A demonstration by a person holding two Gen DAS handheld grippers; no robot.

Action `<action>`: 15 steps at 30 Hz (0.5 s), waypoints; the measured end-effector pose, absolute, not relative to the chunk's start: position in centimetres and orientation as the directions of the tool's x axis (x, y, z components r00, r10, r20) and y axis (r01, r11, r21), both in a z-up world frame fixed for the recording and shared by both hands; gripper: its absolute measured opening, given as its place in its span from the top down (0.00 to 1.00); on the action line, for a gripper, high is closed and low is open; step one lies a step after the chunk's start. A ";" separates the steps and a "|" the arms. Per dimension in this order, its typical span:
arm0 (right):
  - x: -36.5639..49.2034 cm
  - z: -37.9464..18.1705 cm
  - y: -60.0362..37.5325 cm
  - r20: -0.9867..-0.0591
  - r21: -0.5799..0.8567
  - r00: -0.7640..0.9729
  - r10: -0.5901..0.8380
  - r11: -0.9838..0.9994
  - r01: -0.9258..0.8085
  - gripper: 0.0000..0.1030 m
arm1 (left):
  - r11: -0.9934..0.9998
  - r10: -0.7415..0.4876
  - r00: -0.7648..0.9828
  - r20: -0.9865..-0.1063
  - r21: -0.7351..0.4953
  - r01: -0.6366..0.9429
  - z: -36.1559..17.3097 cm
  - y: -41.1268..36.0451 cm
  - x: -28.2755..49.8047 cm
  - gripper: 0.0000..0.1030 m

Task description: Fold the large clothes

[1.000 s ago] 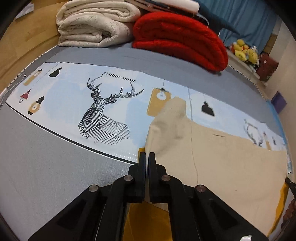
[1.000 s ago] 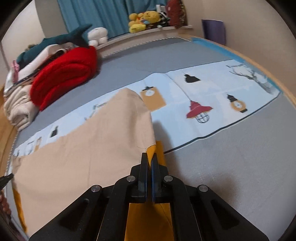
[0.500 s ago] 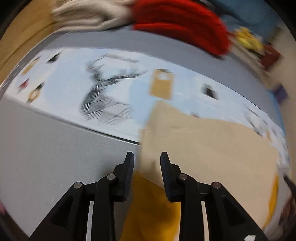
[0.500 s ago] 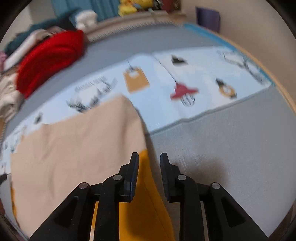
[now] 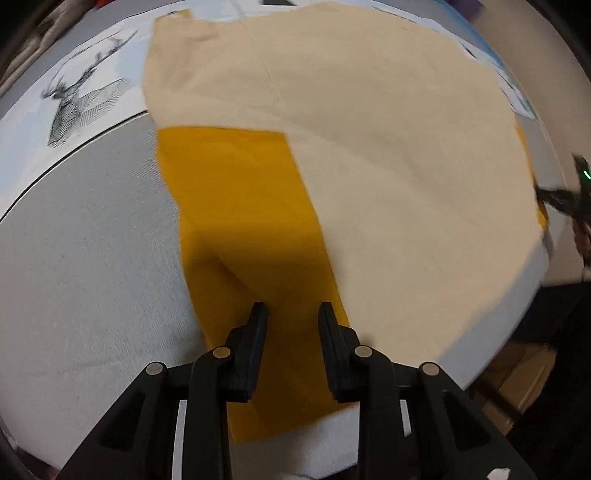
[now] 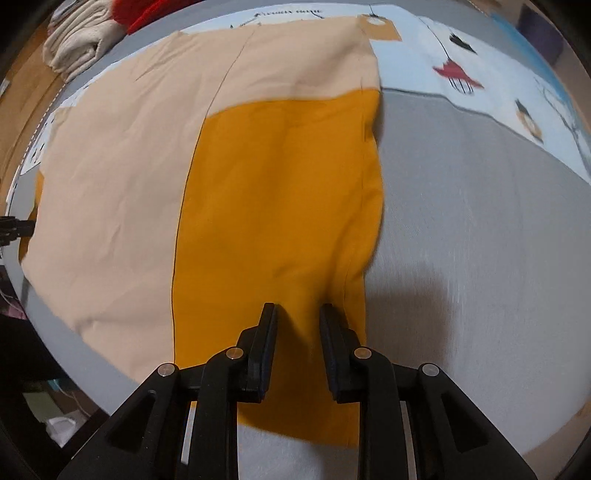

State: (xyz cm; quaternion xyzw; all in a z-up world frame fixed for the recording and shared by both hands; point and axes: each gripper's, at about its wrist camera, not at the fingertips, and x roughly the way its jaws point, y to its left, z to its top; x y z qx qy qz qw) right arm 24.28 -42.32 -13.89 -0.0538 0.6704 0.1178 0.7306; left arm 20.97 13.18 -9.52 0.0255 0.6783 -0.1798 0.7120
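left hand-held gripper [image 5: 289, 314]: jaws apart, empty, over mustard strip at lower centre, likely lining up a grab
right hand-held gripper [image 6: 297, 314]: jaws apart, mustard fabric bunched between them, not clamped
garment [image 6: 258, 166]: spread flat on bed [image 6: 461, 221], fills centre of both views
look: beige panel folded over mustard, faint creases, mid-fold

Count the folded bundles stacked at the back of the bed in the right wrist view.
2. A cream folded blanket sits at the upper left, and a red one lies just right of it, cut off by the frame edge. More may be hidden beyond the view.
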 end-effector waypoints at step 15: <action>18.8 0.5 -38.6 -0.784 -0.120 0.615 -0.076 0.992 -0.030 0.76 | 0.995 0.076 0.472 -0.878 0.096 0.017 1.9 10.9 14.0 0.81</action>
